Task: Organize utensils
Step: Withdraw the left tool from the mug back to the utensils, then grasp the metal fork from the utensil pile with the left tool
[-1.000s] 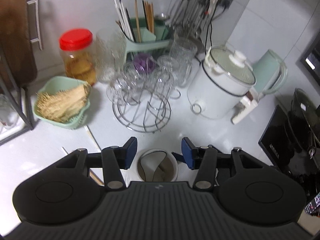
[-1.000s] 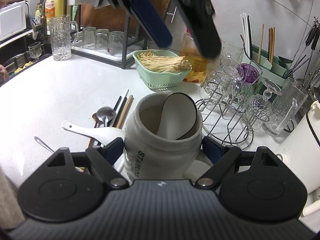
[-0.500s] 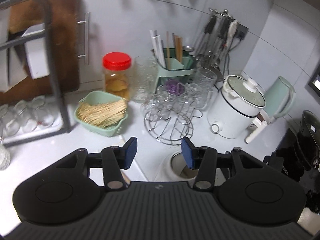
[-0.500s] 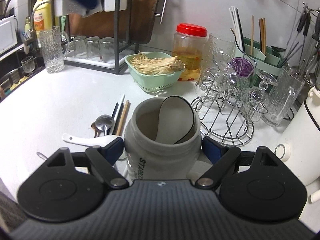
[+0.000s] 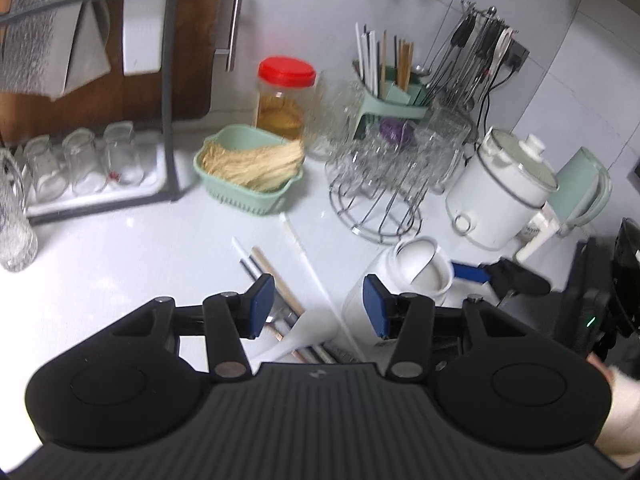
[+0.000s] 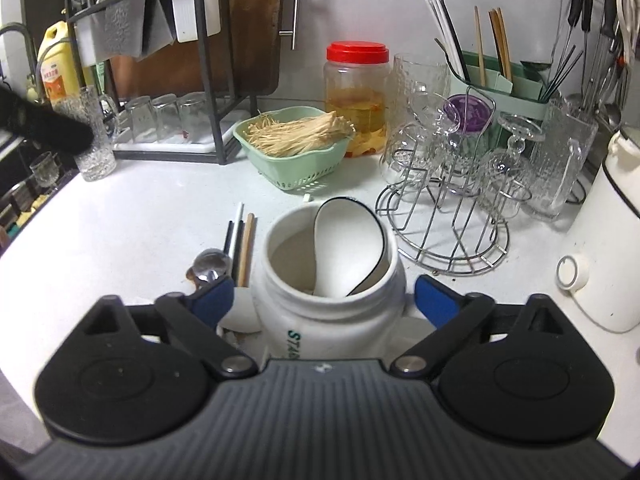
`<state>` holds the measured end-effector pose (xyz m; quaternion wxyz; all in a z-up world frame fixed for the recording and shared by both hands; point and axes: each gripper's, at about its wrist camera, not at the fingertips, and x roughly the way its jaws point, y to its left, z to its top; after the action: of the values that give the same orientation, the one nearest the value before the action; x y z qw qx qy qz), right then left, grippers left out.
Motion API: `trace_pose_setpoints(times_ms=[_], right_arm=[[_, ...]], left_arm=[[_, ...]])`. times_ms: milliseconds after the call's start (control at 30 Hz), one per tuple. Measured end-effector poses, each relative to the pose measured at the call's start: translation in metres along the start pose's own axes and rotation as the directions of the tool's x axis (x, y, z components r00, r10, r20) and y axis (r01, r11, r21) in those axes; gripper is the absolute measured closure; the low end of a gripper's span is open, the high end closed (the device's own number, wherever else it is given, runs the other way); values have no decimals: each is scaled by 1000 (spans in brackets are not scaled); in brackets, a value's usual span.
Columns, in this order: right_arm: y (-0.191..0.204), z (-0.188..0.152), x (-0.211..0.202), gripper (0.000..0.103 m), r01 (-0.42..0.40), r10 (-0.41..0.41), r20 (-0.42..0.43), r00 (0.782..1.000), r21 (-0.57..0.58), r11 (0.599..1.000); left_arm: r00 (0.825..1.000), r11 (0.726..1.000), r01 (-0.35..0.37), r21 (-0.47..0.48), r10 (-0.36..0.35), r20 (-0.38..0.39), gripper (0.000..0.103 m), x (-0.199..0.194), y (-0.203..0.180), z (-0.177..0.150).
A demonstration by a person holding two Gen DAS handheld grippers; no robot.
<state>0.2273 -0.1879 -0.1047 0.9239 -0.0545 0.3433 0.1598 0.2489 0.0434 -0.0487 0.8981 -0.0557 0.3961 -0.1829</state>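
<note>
White glazed jar [image 6: 328,300] (round, spoon [image 6: 346,254] inside) between just-opened right tool [image 6: 324,298]; left tool [image 5: 318,306] open, empty.

The white ceramic jar [image 6: 328,312] has its green lettering cut short by the right gripper's black body. The loose wooden and black chopsticks [image 5: 276,280] lose their lower ends behind the left gripper's body (count indeterminate). The tall textured glass pitcher [image 5: 12,216] is cropped at the frame edge.
</note>
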Motion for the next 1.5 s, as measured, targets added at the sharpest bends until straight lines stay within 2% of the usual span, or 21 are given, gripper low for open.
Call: trace_pose_setpoints(times_ms=[167,267,467,633,700,900,1033,1167,1233,1333,1367,1500], right_arm=[[-2,-1,-4,3,-25,25,-1,1000,33,999],[-4,-1,-4,3,-26,26,9,1000,66,997],[-6,2,-2,4,-39,36,31,999,92,995],[-2,2,2,9,-16,15,15,1000,36,999],[0,1,2,15,3,-3,10,1000,-3,1000],[-2,0,0,16,6,-5,12,1000,-19,1000],[0,0,0,16,10,-10,15,1000,-13,1000],[1,0,0,16,17,-17,14,1000,-10,1000],[0,0,1,16,16,-16,13,1000,-8,1000],[0,0,0,16,16,-16,15,1000,-8,1000],[1,0,0,16,16,-16,16,1000,-9,1000],[1,-1,0,16,16,-16,16,1000,-11,1000]], left_arm=[[998,1000,1,3,-1,-62,47,17,17,-24],[995,999,-2,39,6,-100,44,27,22,-39],[980,990,58,128,-32,-196,44,52,25,-67],[962,952,134,274,-58,-266,44,78,12,-85],[955,933,161,323,-65,-288,44,88,7,-89],[941,874,241,423,-103,-323,46,113,-4,-89],[930,829,298,473,-140,-340,55,121,-12,-88],[923,797,319,513,-139,-359,65,128,-20,-88],[916,788,330,520,-135,-377,71,133,-22,-88],[915,776,331,537,-126,-383,76,136,-23,-88],[913,773,337,537,-130,-386,82,136,-23,-88],[912,759,343,554,-129,-389,95,135,-23,-89]])
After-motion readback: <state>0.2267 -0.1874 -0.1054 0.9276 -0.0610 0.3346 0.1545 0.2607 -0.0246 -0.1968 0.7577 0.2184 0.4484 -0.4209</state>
